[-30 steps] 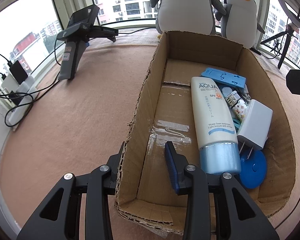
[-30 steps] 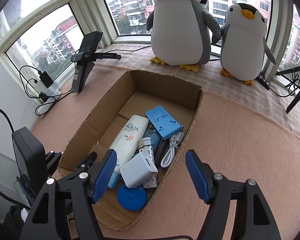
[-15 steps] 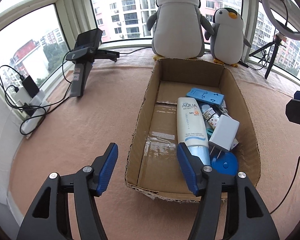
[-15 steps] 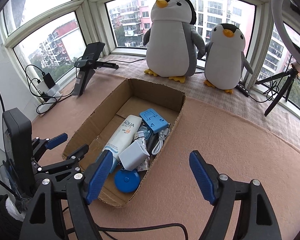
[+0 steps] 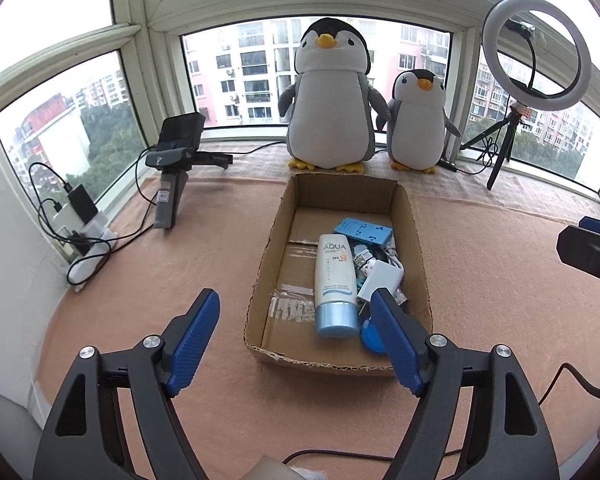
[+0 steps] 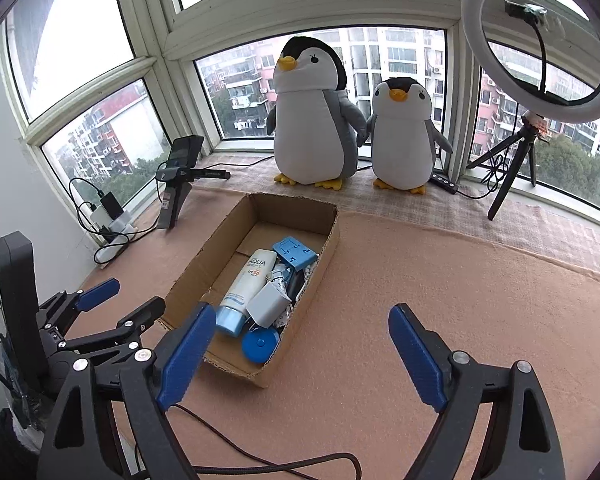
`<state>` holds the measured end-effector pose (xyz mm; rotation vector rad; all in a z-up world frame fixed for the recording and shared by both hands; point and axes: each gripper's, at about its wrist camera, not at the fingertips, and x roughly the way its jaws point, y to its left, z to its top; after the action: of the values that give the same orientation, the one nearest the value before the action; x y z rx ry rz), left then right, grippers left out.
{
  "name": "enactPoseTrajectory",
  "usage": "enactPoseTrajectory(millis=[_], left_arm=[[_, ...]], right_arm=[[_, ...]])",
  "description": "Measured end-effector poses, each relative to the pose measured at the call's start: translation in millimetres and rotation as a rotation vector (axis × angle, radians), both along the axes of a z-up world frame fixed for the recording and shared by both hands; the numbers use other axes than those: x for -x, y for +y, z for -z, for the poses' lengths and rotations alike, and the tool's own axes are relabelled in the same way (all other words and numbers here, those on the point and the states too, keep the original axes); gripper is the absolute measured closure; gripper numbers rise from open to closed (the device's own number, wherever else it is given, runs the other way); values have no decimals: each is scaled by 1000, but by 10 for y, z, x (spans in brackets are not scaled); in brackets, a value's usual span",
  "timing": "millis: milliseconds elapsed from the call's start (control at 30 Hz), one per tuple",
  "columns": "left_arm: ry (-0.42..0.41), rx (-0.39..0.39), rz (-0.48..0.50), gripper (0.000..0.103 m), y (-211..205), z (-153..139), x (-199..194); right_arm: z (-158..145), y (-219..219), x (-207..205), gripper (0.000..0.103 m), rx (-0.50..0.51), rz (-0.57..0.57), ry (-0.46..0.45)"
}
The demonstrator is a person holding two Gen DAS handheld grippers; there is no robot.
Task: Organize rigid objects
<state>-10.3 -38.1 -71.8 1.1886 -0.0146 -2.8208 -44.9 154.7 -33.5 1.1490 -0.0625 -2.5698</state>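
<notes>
An open cardboard box lies on the pink mat. Inside lie a white AQUA sunscreen tube, a white charger plug, a blue plastic holder, a round blue disc and a white cable. My left gripper is open and empty, held back above the box's near end; it also shows in the right wrist view. My right gripper is open and empty, above the mat near the box's corner.
Two plush penguins stand on the window sill behind the box. A black stand with a device and a power strip with cables are at the left. A ring light on a tripod stands at the right.
Both grippers have pulled back and up from the box. The left gripper, which straddled the box's left wall, has opened wide. The box's contents have not moved.
</notes>
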Motion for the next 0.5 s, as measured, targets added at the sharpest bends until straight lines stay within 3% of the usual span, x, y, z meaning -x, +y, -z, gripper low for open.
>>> enactPoseTrajectory(millis=[200, 500], left_arm=[[28, 2, 25, 23, 91, -159, -109], [10, -2, 30, 23, 137, -152, -172]], right_arm=[[-86, 73, -240, 10, -16, 44, 52], [-44, 103, -416, 10, -18, 82, 71]])
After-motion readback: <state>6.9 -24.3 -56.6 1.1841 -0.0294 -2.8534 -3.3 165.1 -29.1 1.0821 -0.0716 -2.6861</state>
